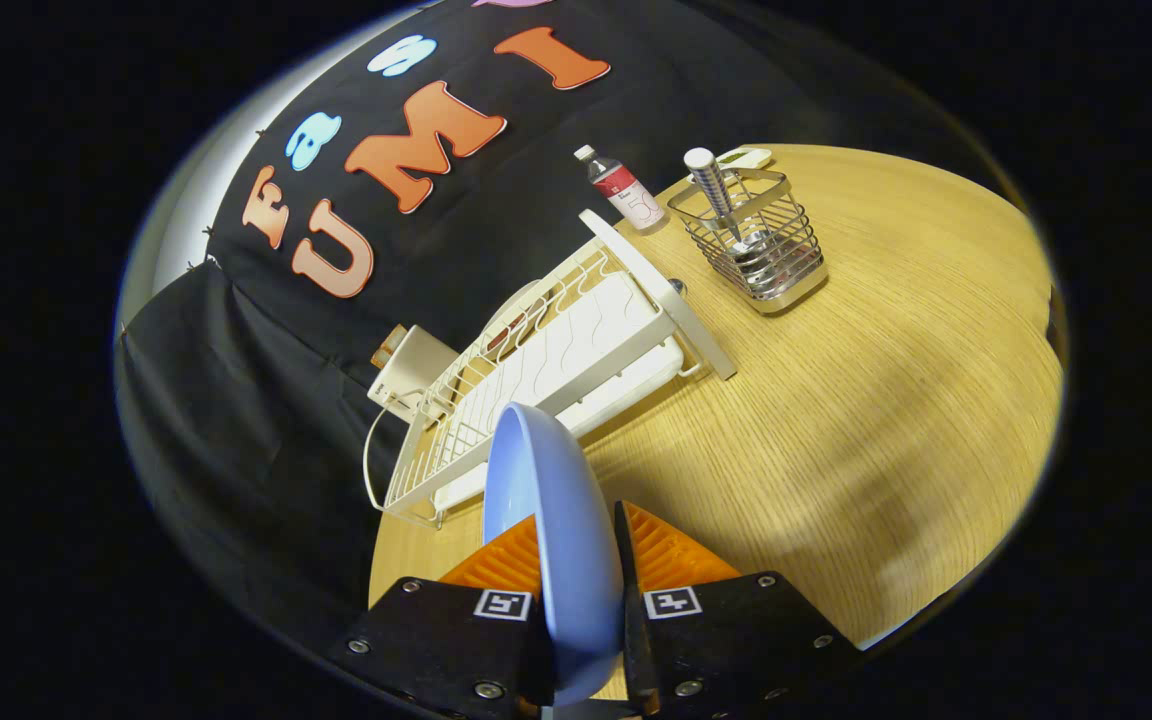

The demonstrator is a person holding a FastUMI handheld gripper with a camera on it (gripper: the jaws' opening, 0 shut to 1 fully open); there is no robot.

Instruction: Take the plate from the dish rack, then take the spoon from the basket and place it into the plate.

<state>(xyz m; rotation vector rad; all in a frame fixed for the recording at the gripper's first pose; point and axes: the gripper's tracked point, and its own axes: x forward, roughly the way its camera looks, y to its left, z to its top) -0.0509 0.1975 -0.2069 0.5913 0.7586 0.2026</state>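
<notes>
A light blue plate (551, 500) stands on edge between my two fingers, and my gripper (579, 545) is shut on its rim. Just beyond the plate lies the white wire dish rack (556, 360) on the wooden table (886, 380); its slots look bare. Farther off, past the rack's end, a wire basket (761, 245) holds a spoon (718, 190) that stands upright with its ribbed handle sticking out of the top. The view is tilted, so the table slopes across it.
A small bottle with a white cap and red label (619, 190) stands near the basket by the cloth wall. A white box (411, 370) sits behind the rack. A flat white object (746, 157) lies beyond the basket. Bare wood spreads beside the rack.
</notes>
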